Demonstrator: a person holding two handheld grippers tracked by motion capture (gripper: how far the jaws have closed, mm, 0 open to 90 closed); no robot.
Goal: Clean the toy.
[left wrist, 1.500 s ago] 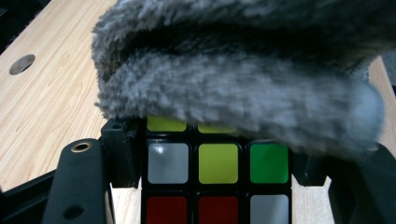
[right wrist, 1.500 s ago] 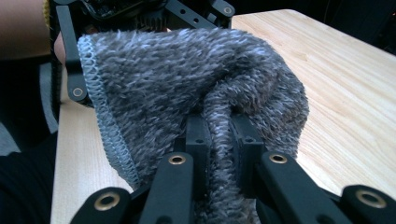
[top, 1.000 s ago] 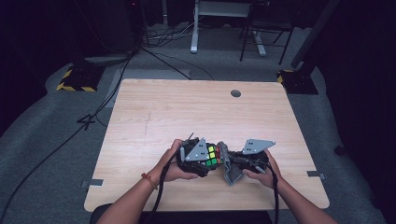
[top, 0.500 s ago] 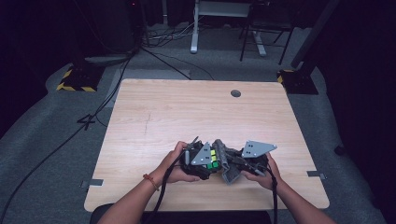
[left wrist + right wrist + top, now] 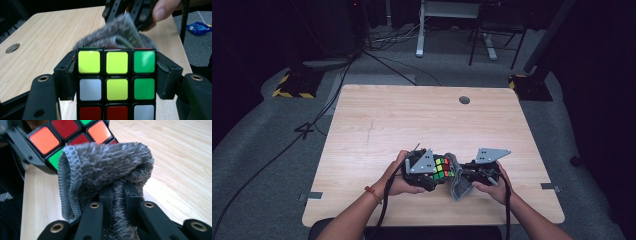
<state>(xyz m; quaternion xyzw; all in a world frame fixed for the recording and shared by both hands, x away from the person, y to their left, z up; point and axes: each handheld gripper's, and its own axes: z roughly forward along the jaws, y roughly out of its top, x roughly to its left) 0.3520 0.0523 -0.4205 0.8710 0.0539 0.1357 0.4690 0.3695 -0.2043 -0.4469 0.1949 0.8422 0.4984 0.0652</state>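
Left hand-held gripper (image 5: 438,172) is clamped on the puzzle cube (image 5: 442,168), one black jaw on each side of it, at roughly 6 o'clock on the table (image 5: 412,120) near the front edge; in the left gripper view the cube face (image 5: 116,82) shows yellow, green, white and red tiles. Right hand-held gripper (image 5: 462,176) is pinched tight on a folded grey cloth (image 5: 105,170), which bulges out past the jaws and sits against the cube at its 3 o'clock side. The cloth fold covers part of the orange/red/green face in the right gripper view.
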